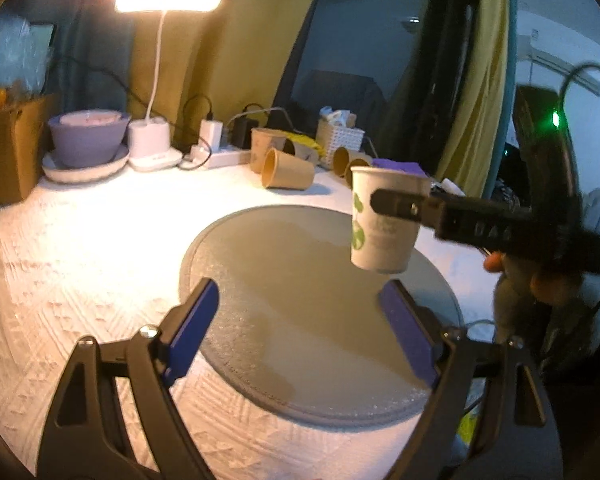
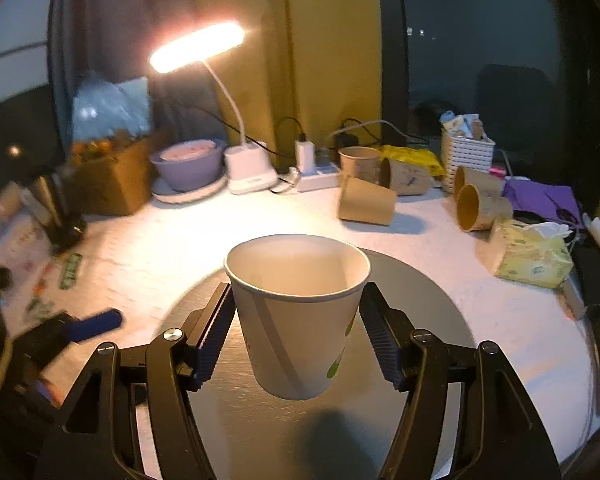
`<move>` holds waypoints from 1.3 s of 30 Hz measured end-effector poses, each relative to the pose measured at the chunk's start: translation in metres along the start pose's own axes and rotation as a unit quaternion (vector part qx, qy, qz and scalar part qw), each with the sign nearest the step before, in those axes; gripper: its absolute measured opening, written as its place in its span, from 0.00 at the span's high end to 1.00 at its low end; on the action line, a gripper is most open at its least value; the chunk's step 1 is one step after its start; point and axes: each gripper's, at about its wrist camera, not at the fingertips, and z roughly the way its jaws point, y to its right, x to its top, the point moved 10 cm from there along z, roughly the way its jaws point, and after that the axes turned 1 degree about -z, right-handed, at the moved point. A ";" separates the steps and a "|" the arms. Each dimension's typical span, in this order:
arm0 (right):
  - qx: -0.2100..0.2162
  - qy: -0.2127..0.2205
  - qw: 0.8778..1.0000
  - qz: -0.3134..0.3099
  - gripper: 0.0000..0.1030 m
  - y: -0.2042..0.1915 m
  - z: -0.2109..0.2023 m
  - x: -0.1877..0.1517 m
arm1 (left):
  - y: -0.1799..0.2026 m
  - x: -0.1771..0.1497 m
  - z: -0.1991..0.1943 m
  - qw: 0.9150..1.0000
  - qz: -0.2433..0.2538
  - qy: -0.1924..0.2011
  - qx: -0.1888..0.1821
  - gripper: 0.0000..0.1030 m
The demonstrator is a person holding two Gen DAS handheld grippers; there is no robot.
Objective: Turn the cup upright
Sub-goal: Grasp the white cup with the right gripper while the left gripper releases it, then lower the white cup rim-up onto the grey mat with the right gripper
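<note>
**White paper cup held upright, off the mat**

White paper cup with green print is mouth-up, clamped in the right hand-held gripper, and hangs clear above the round grey mat. Its shadow falls on the mat below, so the base is not touching yet. Right jaws are narrowed onto the upper wall just under the rim, one pad each side.

Left hand-held gripper sits at the near edge of the mat, jaws wide, nothing between the blue pads. It is apart from the cup.

Handling, my read:
- Light, empty, thin-walled. Squeezes oval easily; too much clamp will buckle the side.
- Rolled rim is the stiffest part, so a grip just below it, as now, is the right spot.
- Smooth paper, may slip in the pads if tilted.
- Narrow base, so it could tip if released while tilted.

Hard to make out:
- Cup base is not visible in either view, so the gap to the mat is only inferred from the shadow.
- Left view shows only the outer right finger; the far one is behind the cup.
- Right gripper body and the holding hand are motion-blurred.
- Brown cups lie beyond the mat on the white counter; their prints are unreadable.
</note>
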 end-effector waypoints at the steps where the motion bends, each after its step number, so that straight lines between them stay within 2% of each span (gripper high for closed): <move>1: -0.005 -0.002 1.000 -0.003 0.35 0.002 0.005 -0.002 | -0.002 -0.001 0.001 1.000 -0.007 -0.003 -0.002 0.17; 7: -0.011 -0.016 1.000 -0.018 0.35 0.000 0.027 -0.010 | -0.010 -0.005 0.009 0.999 -0.029 -0.023 0.002 0.18; 16: -0.009 -0.024 0.999 -0.030 0.35 -0.012 0.046 -0.009 | -0.014 -0.008 0.011 0.998 -0.046 -0.030 -0.002 0.18; 29: -0.021 -0.029 0.999 -0.028 0.35 -0.008 0.035 -0.026 | -0.016 -0.007 0.011 0.998 -0.049 -0.028 -0.002 0.17; 39: -0.049 -0.027 0.998 -0.024 0.35 0.008 0.023 -0.035 | -0.016 -0.009 0.016 0.998 -0.048 -0.037 0.012 0.17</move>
